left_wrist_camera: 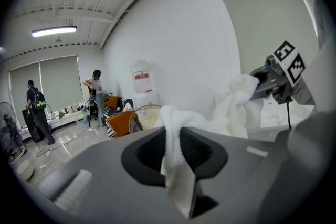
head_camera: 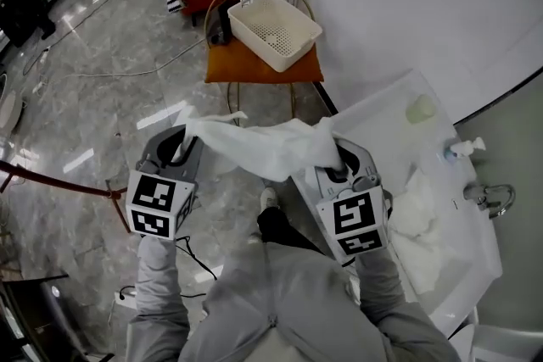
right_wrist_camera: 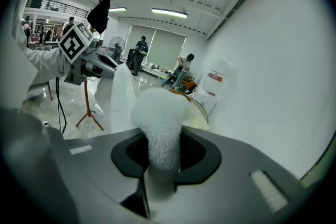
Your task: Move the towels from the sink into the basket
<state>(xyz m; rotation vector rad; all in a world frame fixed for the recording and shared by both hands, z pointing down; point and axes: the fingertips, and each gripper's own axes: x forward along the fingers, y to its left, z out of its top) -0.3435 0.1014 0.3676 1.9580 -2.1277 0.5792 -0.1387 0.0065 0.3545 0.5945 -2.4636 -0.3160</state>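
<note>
Left gripper [head_camera: 181, 144] and right gripper [head_camera: 333, 153] fingers each clamped on the towel [head_camera: 271, 147]; I'm mid-carry. Next, reach the basket [head_camera: 273, 28] at 12 o'clock, then release inside.

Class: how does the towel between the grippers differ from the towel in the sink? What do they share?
The held towel is stretched in midair; the sink towel lies crumpled in the sink. The left gripper and the right gripper clamp the held towel; nothing touches the sink towel. Both are white.
</note>
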